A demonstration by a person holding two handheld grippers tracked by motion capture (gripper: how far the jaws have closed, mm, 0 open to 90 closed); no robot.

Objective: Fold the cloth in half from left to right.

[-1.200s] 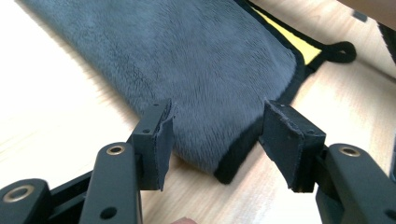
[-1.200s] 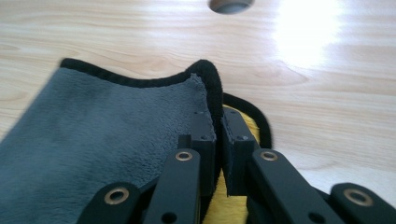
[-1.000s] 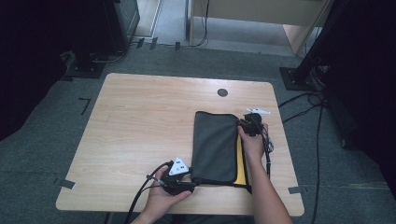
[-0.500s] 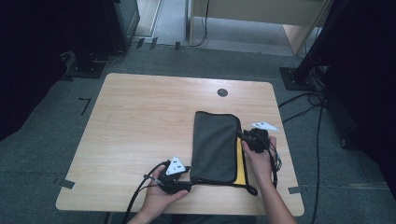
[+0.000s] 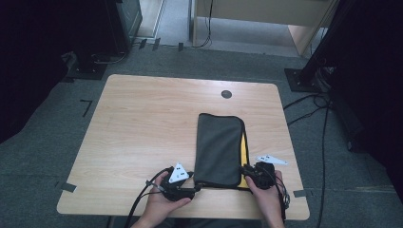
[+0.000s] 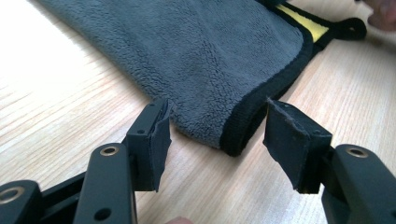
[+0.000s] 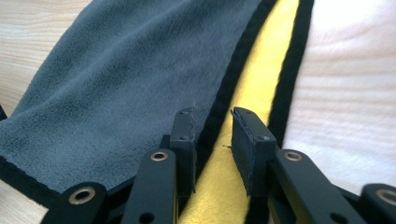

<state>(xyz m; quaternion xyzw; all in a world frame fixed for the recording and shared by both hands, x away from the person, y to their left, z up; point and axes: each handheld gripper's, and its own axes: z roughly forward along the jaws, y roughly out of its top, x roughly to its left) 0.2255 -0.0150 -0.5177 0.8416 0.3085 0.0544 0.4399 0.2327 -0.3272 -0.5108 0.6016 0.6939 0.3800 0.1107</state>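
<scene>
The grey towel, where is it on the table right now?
In the high view the grey towel lies folded on the table's right half, near the front edge, between the left claw and the right claw.

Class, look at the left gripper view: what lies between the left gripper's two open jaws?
In the left gripper view, the near corner of the grey cloth, with its black-bound edge, lies between the left gripper jaws, on the wooden table.
</scene>
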